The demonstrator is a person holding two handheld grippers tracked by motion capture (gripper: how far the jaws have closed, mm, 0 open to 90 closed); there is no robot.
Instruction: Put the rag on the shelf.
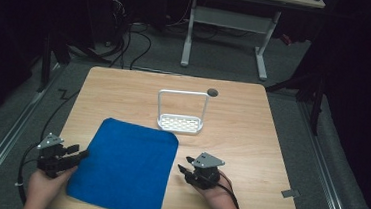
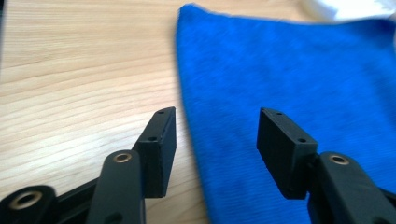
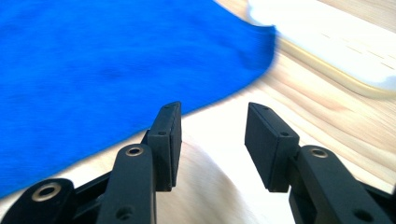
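Note:
A blue cloth point(image 1: 125, 172) lies flat on the wooden table point(image 1: 251, 135), toward the near left. My left gripper point(image 1: 80, 153) rests at the cloth's left edge, open; in the left gripper view its jaws straddle that edge of the cloth point(image 2: 289, 70) without pressing on it. My right gripper point(image 1: 184, 166) sits just off the cloth's right edge, open, with bare table between its jaws point(image 3: 212, 140) and the cloth point(image 3: 93, 60) ahead to the left. A white rack point(image 1: 181, 115) with a tall wire handle stands behind the cloth.
A small dark round disc point(image 1: 212, 92) lies on the table behind the rack. A grey tag point(image 1: 290, 193) sits near the table's right front corner. The rack's white base point(image 3: 336, 42) is close ahead of the right gripper. Cables and desk legs stand on the floor beyond.

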